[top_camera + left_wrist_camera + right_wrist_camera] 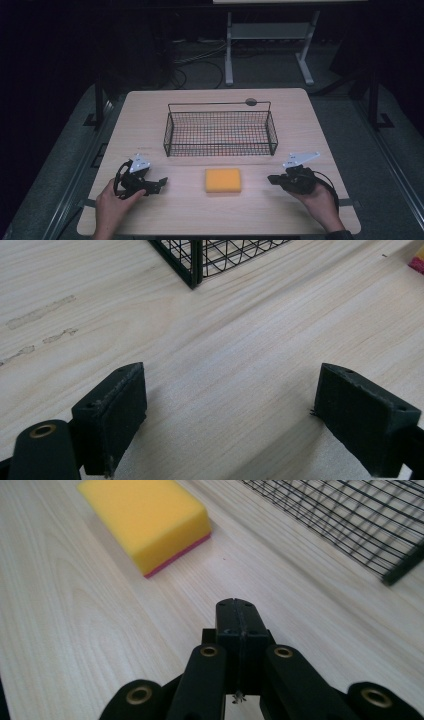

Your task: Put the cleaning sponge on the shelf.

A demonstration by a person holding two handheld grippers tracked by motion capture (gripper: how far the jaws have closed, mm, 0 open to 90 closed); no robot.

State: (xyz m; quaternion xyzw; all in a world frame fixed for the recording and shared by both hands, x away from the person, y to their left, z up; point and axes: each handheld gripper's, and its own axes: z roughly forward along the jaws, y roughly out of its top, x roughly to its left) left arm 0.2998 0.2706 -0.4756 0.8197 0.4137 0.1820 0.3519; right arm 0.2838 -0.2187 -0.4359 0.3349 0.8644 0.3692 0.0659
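Note:
A yellow sponge (223, 180) with a pink underside lies flat on the wooden table (215, 215), in front of a black wire basket (220, 131). My right gripper (272, 179) sits to the sponge's right, pointing toward it, its jaws pressed together with nothing between them. In the right gripper view the sponge (147, 520) lies ahead and to the left of the closed right gripper (239, 611). My left gripper (160, 183) rests left of the sponge, jaws spread wide over bare wood. The left gripper (227, 405) holds nothing; a basket corner (194, 267) stands ahead of it.
The basket's inside shows nothing in it. A small dark round disc (251, 102) lies on the table behind the basket. Beyond the table's far edge stand a white frame's legs (229, 55) and cables on the floor. Bare wood stretches between sponge and each gripper.

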